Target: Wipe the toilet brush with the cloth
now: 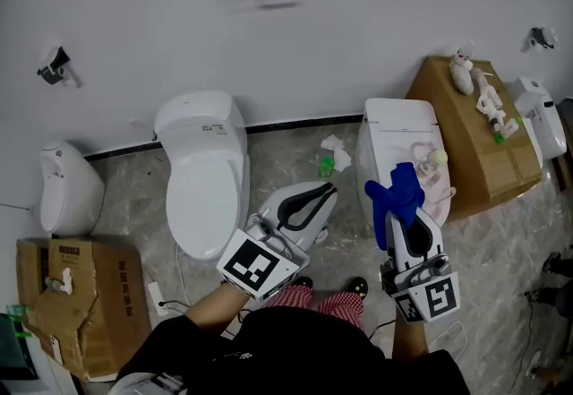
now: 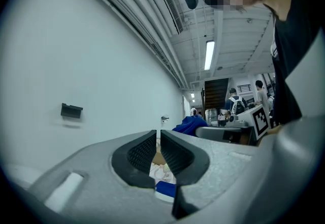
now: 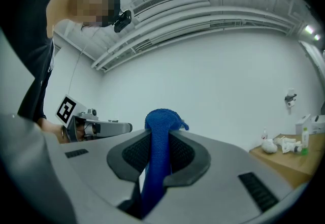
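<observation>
My right gripper is shut on a blue cloth, which sticks up past its tips. In the right gripper view the cloth runs down between the black pads. My left gripper is shut with nothing in it; its jaws almost meet. The two point toward each other over the right-hand white toilet. On that toilet's lid lies a pale brush-like thing with a round head; I cannot tell for sure that it is the toilet brush.
A second white toilet stands to the left, and a white fixture at the far left. Torn cardboard boxes sit at lower left. A cardboard box at right carries white items. Crumpled paper and a green thing lie on the floor.
</observation>
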Demonstrator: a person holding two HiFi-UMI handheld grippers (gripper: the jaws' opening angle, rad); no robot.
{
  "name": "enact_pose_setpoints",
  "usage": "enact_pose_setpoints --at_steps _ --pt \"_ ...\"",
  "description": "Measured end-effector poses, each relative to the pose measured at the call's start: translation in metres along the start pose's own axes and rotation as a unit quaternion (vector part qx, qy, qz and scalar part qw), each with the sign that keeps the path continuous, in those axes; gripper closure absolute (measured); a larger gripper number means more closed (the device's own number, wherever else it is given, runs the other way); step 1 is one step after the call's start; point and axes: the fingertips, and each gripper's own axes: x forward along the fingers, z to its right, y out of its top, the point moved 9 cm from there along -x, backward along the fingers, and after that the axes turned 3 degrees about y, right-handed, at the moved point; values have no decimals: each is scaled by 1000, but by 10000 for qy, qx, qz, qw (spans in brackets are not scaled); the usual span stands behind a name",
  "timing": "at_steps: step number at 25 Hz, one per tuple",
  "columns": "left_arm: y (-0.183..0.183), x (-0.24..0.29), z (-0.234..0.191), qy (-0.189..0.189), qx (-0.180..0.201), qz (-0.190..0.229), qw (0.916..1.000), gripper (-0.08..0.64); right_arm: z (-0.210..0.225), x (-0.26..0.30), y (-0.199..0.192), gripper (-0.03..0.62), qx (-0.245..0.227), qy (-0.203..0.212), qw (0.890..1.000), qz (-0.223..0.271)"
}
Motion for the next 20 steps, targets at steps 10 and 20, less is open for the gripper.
enact_pose_setpoints --at_steps 10,20 --pt "-12 6 3 403 -89 -88 9991 552 19 11 -14 528 155 401 9990 -149" --pt "-31 14 -3 609 -73 -367 9974 551 40 19 -36 528 322 509 9976 -343"
